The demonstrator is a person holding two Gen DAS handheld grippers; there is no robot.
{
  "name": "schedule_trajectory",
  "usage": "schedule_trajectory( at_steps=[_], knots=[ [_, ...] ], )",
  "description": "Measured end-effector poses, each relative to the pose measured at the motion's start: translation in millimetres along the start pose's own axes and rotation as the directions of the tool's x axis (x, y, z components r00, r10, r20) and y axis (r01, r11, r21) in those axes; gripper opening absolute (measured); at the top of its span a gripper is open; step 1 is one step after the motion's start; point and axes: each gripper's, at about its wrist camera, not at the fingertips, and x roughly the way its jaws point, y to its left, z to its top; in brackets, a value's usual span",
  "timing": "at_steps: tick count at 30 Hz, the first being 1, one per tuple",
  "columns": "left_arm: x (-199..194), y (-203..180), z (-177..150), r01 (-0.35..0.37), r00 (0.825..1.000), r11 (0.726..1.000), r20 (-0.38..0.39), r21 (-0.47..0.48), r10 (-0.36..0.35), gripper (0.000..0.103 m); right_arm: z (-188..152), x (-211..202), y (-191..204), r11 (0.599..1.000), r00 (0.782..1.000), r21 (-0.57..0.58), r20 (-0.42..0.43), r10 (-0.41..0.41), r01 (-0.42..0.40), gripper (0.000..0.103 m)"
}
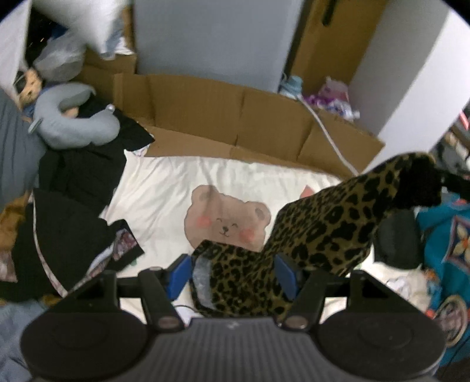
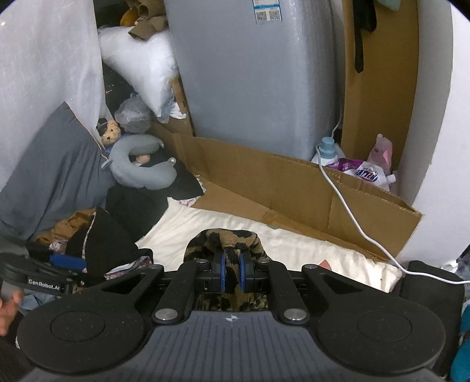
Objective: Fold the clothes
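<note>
Two grippers lift the olive leopard-print fabric garment (image 1: 317,232) above the cream bear-print bedsheet (image 1: 164,188): right gripper (image 2: 230,271) pinching it, left gripper (image 1: 232,274) spread around a hanging fold, likely to straighten it.

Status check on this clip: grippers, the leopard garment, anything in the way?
Right gripper shut on leopard-print garment, lifting it. Left gripper jaws apart, garment bunched between, grip unclear. Black clothes piled beside the bear sheet.

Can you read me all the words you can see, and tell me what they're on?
"GenRobot.AI": on the left gripper.
Bold letters on the purple and white bag: tilted, unreadable.
Sticker on the grey appliance: print and codes too small.
</note>
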Motion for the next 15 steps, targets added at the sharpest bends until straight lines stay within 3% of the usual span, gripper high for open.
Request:
schedule_trajectory(
  at_steps=[5,10,15],
  knots=[
    [26.9,-6.0,7.1,0.077,0.991,0.995,-0.103,-0.067,-0.084,0.065,-5.8,28.2,-20.0,1.000,0.998,0.007,-0.063,0.004,-0.003,0.008],
    [24.8,-18.0,6.7,0.104,0.984,0.989,-0.132,-0.102,-0.117,0.065,-27.2,41.6,-33.0,1.000,0.990,0.022,-0.139,0.004,-0.001,0.008],
    [3.7,-18.3,6.9,0.093,0.989,0.985,-0.103,-0.148,-0.108,0.065,-65.3,21.3,-52.0,0.989,0.966,0.090,-0.241,-0.091,0.115,0.010]
  ],
)
